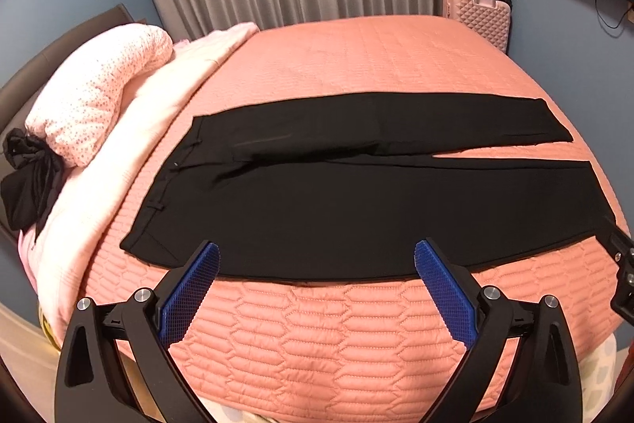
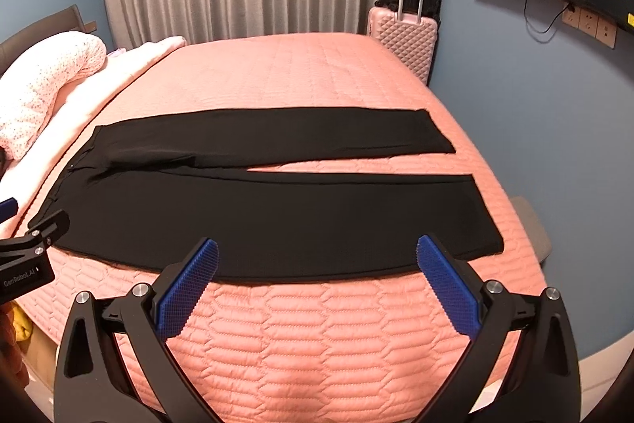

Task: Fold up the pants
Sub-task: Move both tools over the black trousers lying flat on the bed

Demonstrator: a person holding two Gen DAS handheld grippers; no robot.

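We see black pants (image 1: 356, 209) flat, unfolded, across pink quilted bed (image 1: 325, 335); waistband at left, legs running right, slightly parted at hems. Our left gripper (image 1: 316, 256) spread wide, holding nothing, tips over near edge of pants. Our right gripper (image 2: 317, 252) likewise spread, empty, over near leg. Pink suitcase (image 2: 404, 38) beyond bed.
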